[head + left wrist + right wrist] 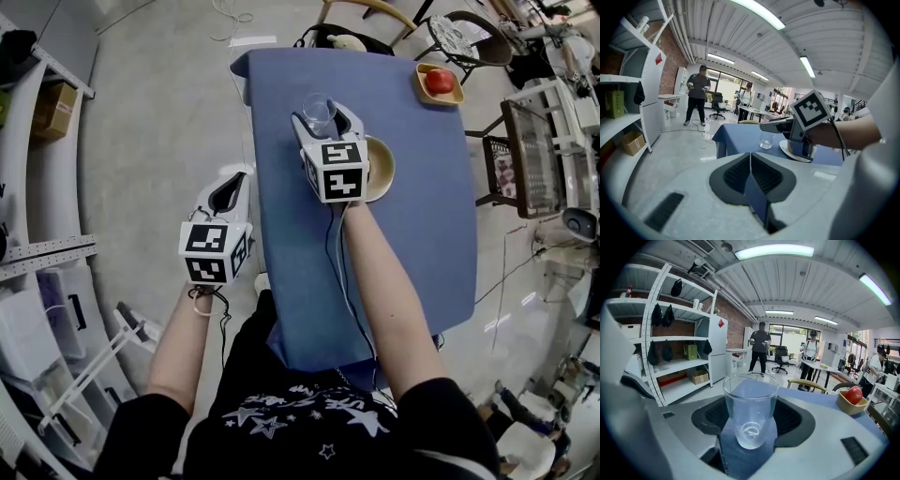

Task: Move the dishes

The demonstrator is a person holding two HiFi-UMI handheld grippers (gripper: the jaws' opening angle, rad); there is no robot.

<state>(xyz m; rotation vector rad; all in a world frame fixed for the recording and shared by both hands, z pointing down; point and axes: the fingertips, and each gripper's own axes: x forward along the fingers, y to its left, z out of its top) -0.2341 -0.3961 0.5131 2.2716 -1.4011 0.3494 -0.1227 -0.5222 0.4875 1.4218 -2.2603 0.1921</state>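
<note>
The right gripper (326, 116) hung over the blue table (412, 206) with its jaws released and spread to either side of a clear glass (751, 408), which stood upright on the cloth between them; a gap showed on at least one side of the glass. A pale plate (381, 169) lay just beside that gripper, partly under it. The left gripper (232, 187) was off the table's left edge, over the floor, its jaws pressed together on nothing. At the far right corner sat a bowl (427, 92) holding a red fruit (440, 82).
</note>
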